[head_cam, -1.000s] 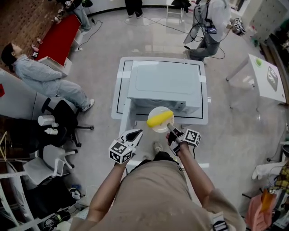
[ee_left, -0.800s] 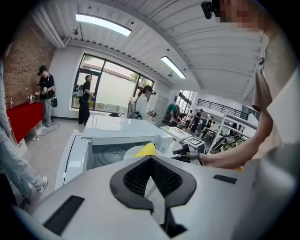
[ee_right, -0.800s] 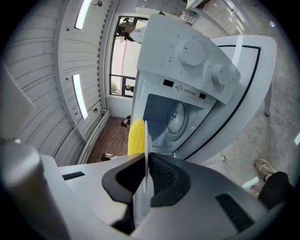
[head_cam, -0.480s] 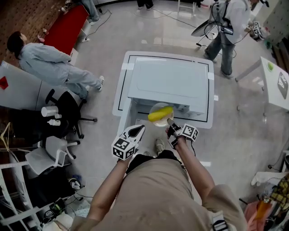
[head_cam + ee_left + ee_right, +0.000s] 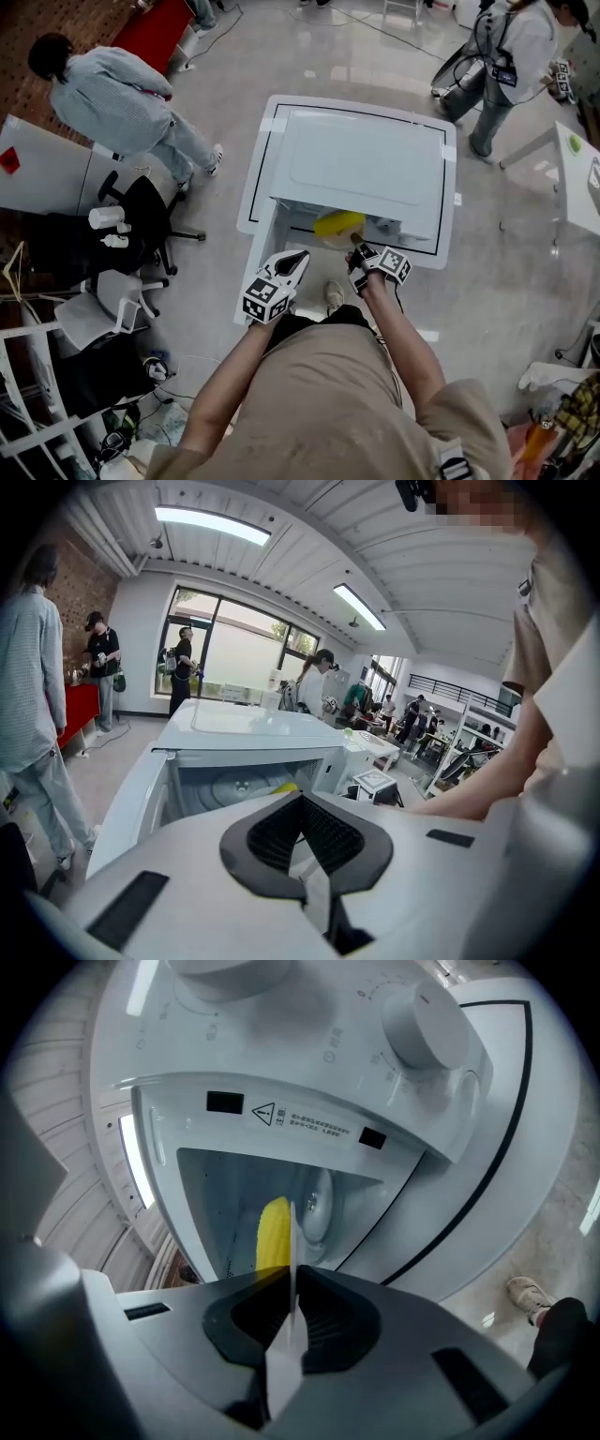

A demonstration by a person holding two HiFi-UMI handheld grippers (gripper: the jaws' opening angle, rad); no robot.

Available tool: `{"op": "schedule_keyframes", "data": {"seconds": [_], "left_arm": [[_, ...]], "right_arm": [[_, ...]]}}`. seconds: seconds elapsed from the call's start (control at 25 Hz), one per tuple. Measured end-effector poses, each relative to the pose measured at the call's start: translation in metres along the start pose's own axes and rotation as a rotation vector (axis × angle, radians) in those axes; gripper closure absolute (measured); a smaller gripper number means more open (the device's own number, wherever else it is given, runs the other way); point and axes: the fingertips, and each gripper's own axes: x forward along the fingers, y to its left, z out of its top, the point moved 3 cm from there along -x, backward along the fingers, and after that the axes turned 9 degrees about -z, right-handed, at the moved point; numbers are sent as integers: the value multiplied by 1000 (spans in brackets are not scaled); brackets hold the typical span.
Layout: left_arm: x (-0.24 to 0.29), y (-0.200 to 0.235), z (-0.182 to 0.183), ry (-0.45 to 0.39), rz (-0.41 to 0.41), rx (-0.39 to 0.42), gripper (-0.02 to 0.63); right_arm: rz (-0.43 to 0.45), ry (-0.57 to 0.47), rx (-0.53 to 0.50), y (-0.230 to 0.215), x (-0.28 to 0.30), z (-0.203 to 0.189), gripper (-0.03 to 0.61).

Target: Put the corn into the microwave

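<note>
One corn cob (image 5: 338, 225), yellow, lies on a white plate (image 5: 292, 1241) at the mouth of the microwave (image 5: 366, 169); from the head view its far side sits under the front edge of the oven's top, and whether it is wholly inside cannot be told; in the right gripper view the cob shows against the inside of the cavity, lying on the left face of the plate, which is seen edge-on. Right gripper (image 5: 359, 251) is clenched on the near rim of the plate, the thin white edge running between the closed pads; it points at the opening. Left gripper (image 5: 292, 258) is clenched on nothing, its pads meeting; it hangs in front of the oven, left of the plate and apart from it, facing the open cavity, where the turntable (image 5: 234, 787) is visible. Microwave door (image 5: 131, 789) stands open to the left; a round knob (image 5: 427, 1021) is on the control panel beside the opening. Oven rests on a white table (image 5: 258, 178) marked with a black border line. Beyond, a black office chair (image 5: 150, 220) stands to the left of the table; a person in a light jacket (image 5: 112, 94) stands near it.
</note>
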Motion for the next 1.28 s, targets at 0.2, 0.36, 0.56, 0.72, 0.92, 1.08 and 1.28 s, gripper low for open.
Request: {"op": "schedule_keyframes", "data": {"seconds": [0.2, 0.36, 0.56, 0.72, 0.92, 1.08, 1.28], "left_arm": [[7, 5, 4, 20, -38, -5, 612], [16, 11, 9, 38, -53, 0, 612], [25, 20, 10, 63, -54, 8, 612], [24, 26, 15, 57, -49, -2, 612], [15, 21, 16, 46, -56, -9, 612], [12, 21, 15, 45, -57, -18, 611], [11, 16, 16, 44, -59, -8, 612]], "right_arm": [[-1, -34, 27, -5, 22, 7, 551], [-8, -59, 50, -7, 36, 16, 552], [-34, -83, 80, -16, 50, 23, 552], [-54, -91, 92, -20, 61, 26, 554], [-126, -94, 118, -27, 73, 29, 557], [-165, -79, 81, -22, 81, 31, 555], [-165, -13, -26, -15, 81, 28, 412]]}}
